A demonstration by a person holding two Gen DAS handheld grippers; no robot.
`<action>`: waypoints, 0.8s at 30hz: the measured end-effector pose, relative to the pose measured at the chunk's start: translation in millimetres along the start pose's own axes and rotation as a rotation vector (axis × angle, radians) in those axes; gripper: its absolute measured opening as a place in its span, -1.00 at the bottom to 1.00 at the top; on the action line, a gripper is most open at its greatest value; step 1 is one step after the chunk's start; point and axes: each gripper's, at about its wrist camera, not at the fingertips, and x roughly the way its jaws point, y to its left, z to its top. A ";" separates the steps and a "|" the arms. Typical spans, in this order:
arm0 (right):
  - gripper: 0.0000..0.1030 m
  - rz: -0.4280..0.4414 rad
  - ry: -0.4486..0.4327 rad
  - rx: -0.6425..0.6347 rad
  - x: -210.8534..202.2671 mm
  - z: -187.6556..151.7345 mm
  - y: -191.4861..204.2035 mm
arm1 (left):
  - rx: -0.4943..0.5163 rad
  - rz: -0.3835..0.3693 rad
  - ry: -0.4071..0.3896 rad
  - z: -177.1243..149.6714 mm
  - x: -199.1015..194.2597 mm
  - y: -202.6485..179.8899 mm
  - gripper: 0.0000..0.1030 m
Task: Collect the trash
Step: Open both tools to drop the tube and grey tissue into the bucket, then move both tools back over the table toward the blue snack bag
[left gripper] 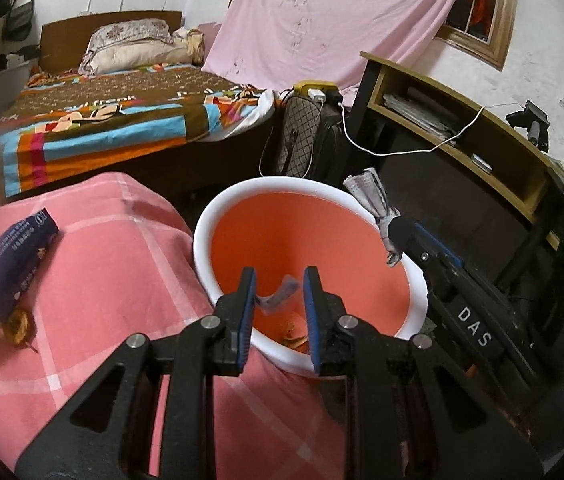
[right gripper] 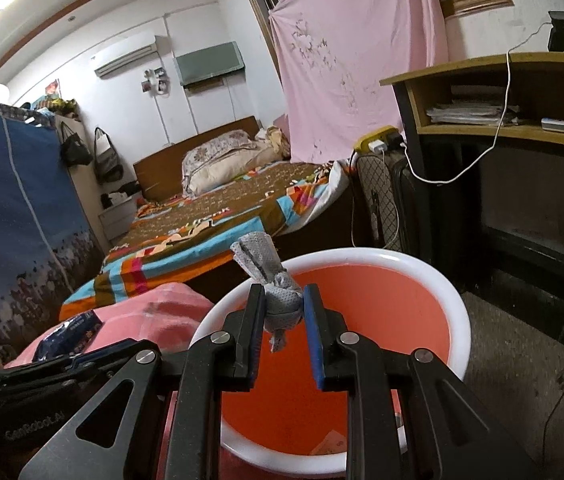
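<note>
A white-rimmed bin (left gripper: 202, 240) with an orange inside stands beside a pink checked cloth (left gripper: 102, 260). My left gripper (left gripper: 279, 270) hangs over the bin's near rim with its jaws apart. A scrap of clear bluish plastic (left gripper: 278, 294) shows between the fingers against the bin's inside, and only the left pad touches it. My right gripper (right gripper: 284, 287) is shut on a crumpled grey face mask (right gripper: 256, 258) above the bin (right gripper: 458, 320). From the left wrist view that mask (left gripper: 366, 192) sits over the bin's far right rim. A dark blue packet (left gripper: 6, 260) and a brownish peel (left gripper: 20, 326) lie on the cloth.
Peel scraps (left gripper: 294, 338) lie on the bin's bottom. Behind the bin are a bed (left gripper: 102, 120), a quilted suitcase (left gripper: 298, 136) and a wooden desk (left gripper: 462, 120) with a white cable hanging off it. A blue wardrobe (right gripper: 22, 200) stands at the left.
</note>
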 end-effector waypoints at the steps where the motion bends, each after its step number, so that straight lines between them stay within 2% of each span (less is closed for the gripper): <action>1: -0.64 -0.001 0.006 0.000 0.7 -0.2 -0.3 | -0.003 0.002 0.003 -0.2 0.8 0.0 -0.89; 10: -0.59 -0.008 0.038 -0.001 4.9 -1.3 -0.7 | -0.050 0.020 -0.010 0.5 -4.1 10.2 -0.72; 13: -0.45 -0.008 0.038 -0.002 4.7 -1.5 -0.5 | -0.070 0.037 -0.022 1.2 -8.3 15.0 -0.65; 15: -0.30 -0.004 0.034 -0.001 4.4 -1.2 0.0 | -0.086 0.048 -0.032 1.5 -11.7 19.2 -0.59; 24: -0.11 0.045 -0.040 -0.015 -6.3 1.4 13.9 | -0.127 0.114 -0.115 -2.5 -39.8 40.8 -0.26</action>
